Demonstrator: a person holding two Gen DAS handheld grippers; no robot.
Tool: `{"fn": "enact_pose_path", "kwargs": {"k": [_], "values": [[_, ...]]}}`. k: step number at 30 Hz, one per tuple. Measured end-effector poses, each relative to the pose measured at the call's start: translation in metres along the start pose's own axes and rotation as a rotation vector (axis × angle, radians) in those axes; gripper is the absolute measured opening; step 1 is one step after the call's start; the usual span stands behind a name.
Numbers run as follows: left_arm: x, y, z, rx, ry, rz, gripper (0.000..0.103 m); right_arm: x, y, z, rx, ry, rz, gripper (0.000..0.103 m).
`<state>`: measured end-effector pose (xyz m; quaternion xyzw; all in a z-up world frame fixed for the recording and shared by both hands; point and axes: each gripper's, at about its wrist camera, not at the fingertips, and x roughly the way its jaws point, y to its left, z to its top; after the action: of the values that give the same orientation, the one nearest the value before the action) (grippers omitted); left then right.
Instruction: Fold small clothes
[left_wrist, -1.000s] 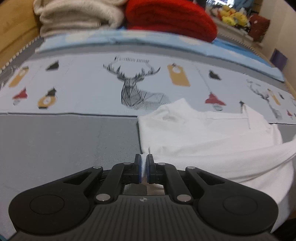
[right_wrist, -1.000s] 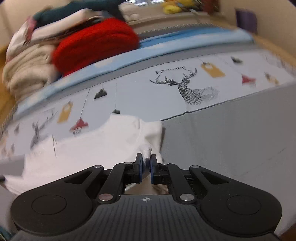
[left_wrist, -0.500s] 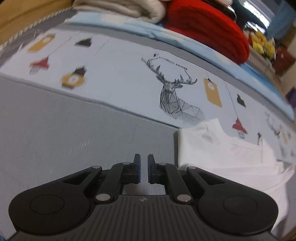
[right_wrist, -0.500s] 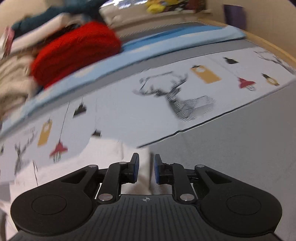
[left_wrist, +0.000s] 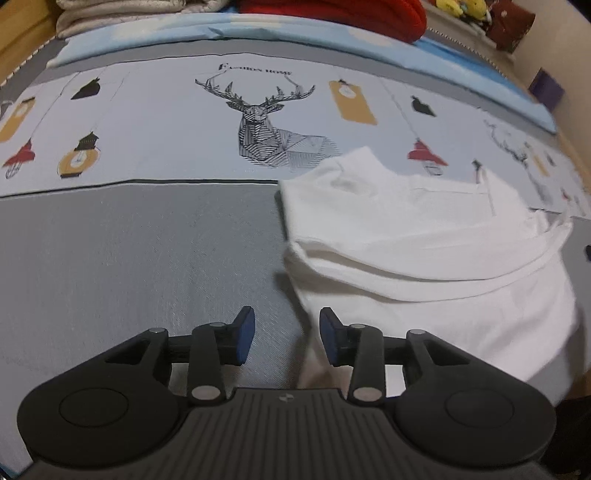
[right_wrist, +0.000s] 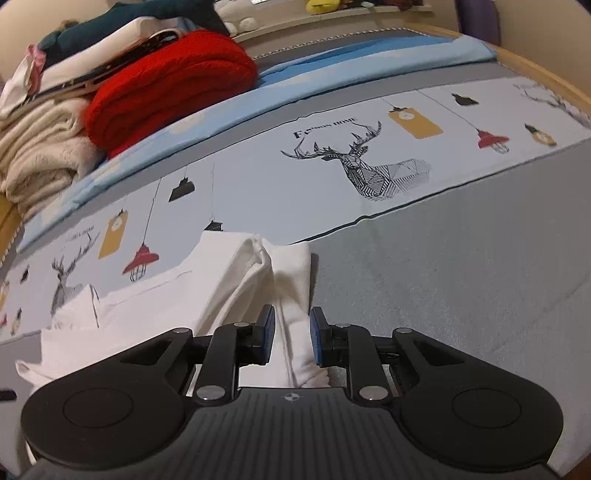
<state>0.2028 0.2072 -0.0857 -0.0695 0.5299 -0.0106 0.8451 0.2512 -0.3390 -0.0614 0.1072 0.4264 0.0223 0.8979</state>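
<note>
A small white garment (left_wrist: 424, 240) lies partly folded on the bed, to the right in the left wrist view. My left gripper (left_wrist: 287, 336) is open and empty, at the garment's near left edge, with grey sheet between the jaws. In the right wrist view the same white garment (right_wrist: 236, 288) lies to the left and centre, its folded right edge bunched. My right gripper (right_wrist: 292, 338) is open, its jaws either side of that bunched edge without pinching it.
The bed has a grey sheet (left_wrist: 129, 258) and a pale printed band with a deer (left_wrist: 266, 129). A folded red blanket (right_wrist: 166, 81) and cream blankets (right_wrist: 40, 155) are stacked at the far side. A wooden bed frame (right_wrist: 546, 70) rims the edge.
Both grippers were shut on the white garment a second ago. They have let go and opened wide. The garment now lies folded over on the sheet.
</note>
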Motion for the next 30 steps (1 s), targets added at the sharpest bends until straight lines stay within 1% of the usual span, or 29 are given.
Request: {"fn": "enact_pose_path", "kwargs": {"k": [1,2,3,4,7,10,14,18,20,21,23,24,25,26,27,28,30], "values": [[0.004,0.003,-0.001,-0.011,-0.016,0.003,0.043,0.002,0.001,0.001,-0.017,0.003,-0.010,0.023],[0.009,0.006,-0.003,-0.031,-0.022,-0.011,0.043,0.005,0.001,0.003,-0.034,0.007,-0.022,0.025],[0.016,0.010,-0.002,-0.058,0.001,-0.033,0.043,0.008,0.000,0.004,-0.043,0.012,-0.028,0.026],[0.022,0.011,0.001,-0.076,0.032,-0.035,0.042,0.012,0.000,0.006,-0.049,0.018,-0.031,0.026],[0.026,0.008,0.016,-0.049,-0.014,-0.022,0.042,0.029,0.002,0.013,-0.083,0.040,-0.041,0.031],[0.040,0.012,0.027,-0.084,0.011,-0.042,0.042,0.050,0.013,0.018,-0.143,0.067,-0.028,0.037],[0.050,0.015,0.041,-0.112,-0.003,-0.084,0.042,0.075,0.033,0.024,-0.242,0.092,-0.020,0.038],[0.060,0.015,0.052,-0.131,-0.014,-0.113,0.042,0.091,0.041,0.035,-0.239,0.076,0.008,0.040],[0.062,0.015,0.057,-0.128,-0.028,-0.117,0.027,0.099,0.041,0.041,-0.221,0.073,0.019,0.040],[0.061,0.014,0.058,-0.127,-0.037,-0.118,0.016,0.102,0.041,0.043,-0.214,0.075,0.025,0.040],[0.056,0.014,0.061,-0.123,-0.062,-0.128,0.013,0.107,0.041,0.046,-0.213,0.083,0.049,0.040],[0.052,0.013,0.063,-0.120,-0.082,-0.131,0.011,0.109,0.043,0.046,-0.222,0.087,0.061,0.032],[0.049,0.013,0.065,-0.117,-0.101,-0.132,0.010,0.110,0.044,0.046,-0.237,0.086,0.065,0.022],[0.046,0.013,0.068,-0.119,-0.125,-0.131,0.010,0.110,0.045,0.047,-0.250,0.079,0.061,0.008],[0.042,0.014,0.070,-0.123,-0.151,-0.125,0.006,0.109,0.045,0.048,-0.248,0.077,0.066,0.006],[0.038,0.015,0.073,-0.132,-0.181,-0.118,0.006,0.107,0.042,0.051,-0.226,0.063,0.079,0.006],[0.030,0.016,0.077,-0.153,-0.245,-0.092,0.006,0.096,0.038,0.059,-0.175,-0.019,0.069,0.006]]}}
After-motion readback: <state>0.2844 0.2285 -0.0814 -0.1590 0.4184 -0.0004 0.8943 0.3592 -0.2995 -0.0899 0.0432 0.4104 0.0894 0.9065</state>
